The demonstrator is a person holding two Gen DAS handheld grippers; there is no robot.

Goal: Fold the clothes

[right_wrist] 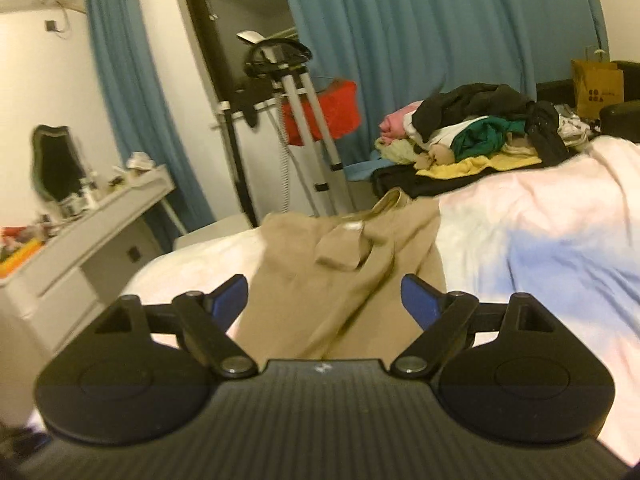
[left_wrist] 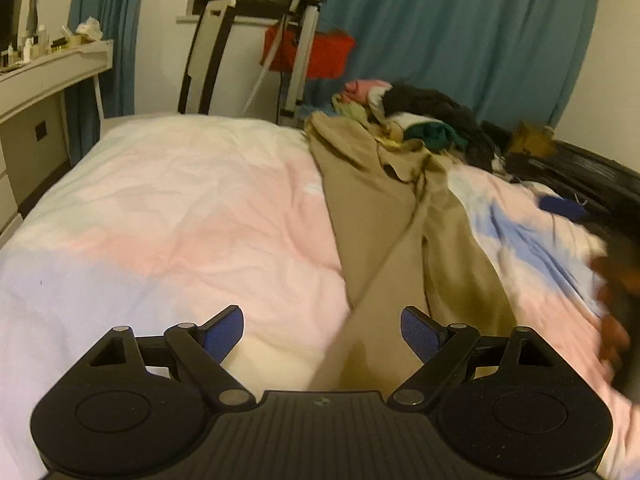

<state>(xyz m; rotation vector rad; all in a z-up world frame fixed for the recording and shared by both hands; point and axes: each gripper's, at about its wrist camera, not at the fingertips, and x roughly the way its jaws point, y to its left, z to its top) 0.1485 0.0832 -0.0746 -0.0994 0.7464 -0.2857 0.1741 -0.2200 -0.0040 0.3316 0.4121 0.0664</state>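
Left gripper is up over the bed and its blue-padded fingers are spread wide, nothing between them. Below it I've got the long khaki-beige cotton trousers stretched lengthwise down the pastel pink, white and blue quilted bedspread, waist end bunched toward the far edge, legs running toward me and passing under the gap between my fingers. The fabric is creased and partly doubled over itself along the middle.

Over on the right wrist view, right gripper is spread just as wide, blue pads well apart, holding nothing. The same beige trousers lie straight ahead of it, crumpled, with a pocket flap turned out near the top. The bedspread rises in a soft fold to the right.

At the far corner of the bed sits a mixed heap of unfolded laundry, black, green, yellow and pink pieces tangled together, just beyond the trousers' waist. Behind that hangs a teal pleated curtain. A white dressing table cluttered with small bottles stands on the left, and a yellow paper shopping bag is at the far right.
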